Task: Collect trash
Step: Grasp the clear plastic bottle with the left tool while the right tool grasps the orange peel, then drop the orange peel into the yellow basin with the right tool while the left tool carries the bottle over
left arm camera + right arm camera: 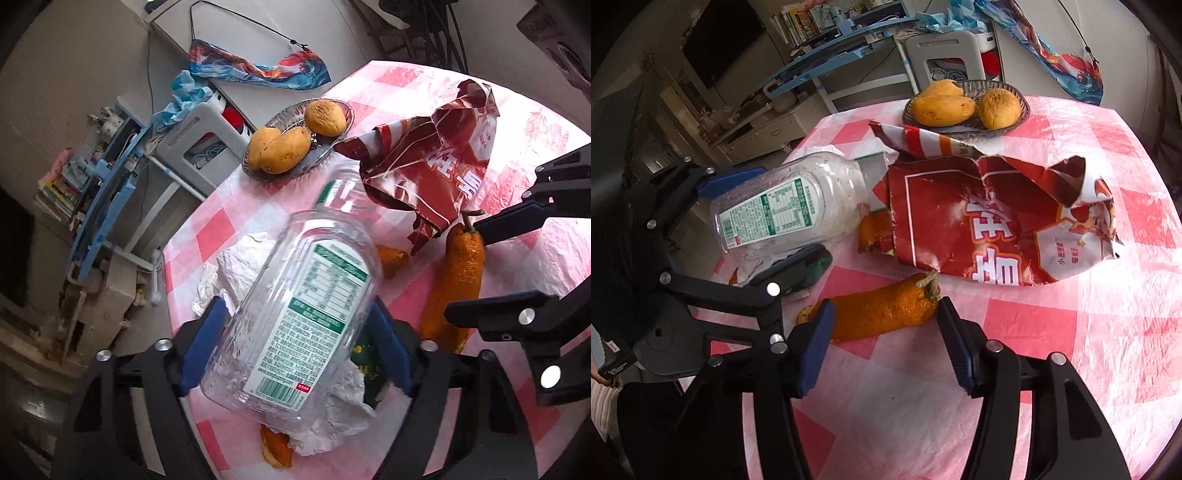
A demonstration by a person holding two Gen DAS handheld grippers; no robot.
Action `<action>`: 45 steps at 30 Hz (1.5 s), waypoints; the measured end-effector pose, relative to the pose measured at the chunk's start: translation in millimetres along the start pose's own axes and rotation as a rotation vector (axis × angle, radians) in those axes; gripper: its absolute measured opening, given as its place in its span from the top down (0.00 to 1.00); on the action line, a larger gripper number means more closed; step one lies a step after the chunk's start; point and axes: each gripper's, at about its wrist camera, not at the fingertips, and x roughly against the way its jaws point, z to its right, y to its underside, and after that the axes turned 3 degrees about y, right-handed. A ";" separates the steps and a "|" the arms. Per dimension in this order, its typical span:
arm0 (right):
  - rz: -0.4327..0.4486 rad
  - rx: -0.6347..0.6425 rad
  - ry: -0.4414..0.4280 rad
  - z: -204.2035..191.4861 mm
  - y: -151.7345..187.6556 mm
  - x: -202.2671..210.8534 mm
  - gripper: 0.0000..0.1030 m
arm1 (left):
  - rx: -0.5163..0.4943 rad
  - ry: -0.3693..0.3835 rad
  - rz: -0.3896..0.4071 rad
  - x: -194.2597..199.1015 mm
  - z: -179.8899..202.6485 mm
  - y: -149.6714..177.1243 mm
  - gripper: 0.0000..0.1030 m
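- The big clear plastic bottle (295, 306) is squeezed between the blue pads of the left tool (295, 325).
- The long orange peel (882, 314) is lying between the open right tool (882, 347) pads, not gripped.

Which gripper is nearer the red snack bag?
Right. The right gripper straddles the orange peel just below the red snack bag; the left gripper clamps the plastic bottle farther off.

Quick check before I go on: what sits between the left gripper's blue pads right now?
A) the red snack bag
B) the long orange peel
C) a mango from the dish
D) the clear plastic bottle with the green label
D: in the left wrist view the clear plastic bottle lies between the blue pads of the left gripper, and both pads press its sides.
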 end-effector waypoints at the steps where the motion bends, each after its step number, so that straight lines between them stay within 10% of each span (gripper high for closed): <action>1: 0.003 0.007 0.000 -2.5 0.8 -0.3 0.52 | 0.030 0.011 0.002 2.1 -3.9 1.2 0.41; 7: 0.033 -0.009 -0.049 1.2 4.4 11.7 0.74 | 0.238 0.116 0.073 37.7 -30.3 20.3 0.48; 19: 0.115 0.076 -0.001 -17.4 29.5 67.3 0.79 | 0.674 0.278 0.161 112.5 -42.6 132.0 0.48; 34: 0.142 0.124 -0.030 -55.6 135.3 136.3 0.79 | 0.755 0.308 0.183 170.3 7.5 202.5 0.48; 45: -0.031 0.225 0.037 -90.3 188.5 121.1 0.78 | 0.731 0.341 0.184 185.8 34.0 215.2 0.48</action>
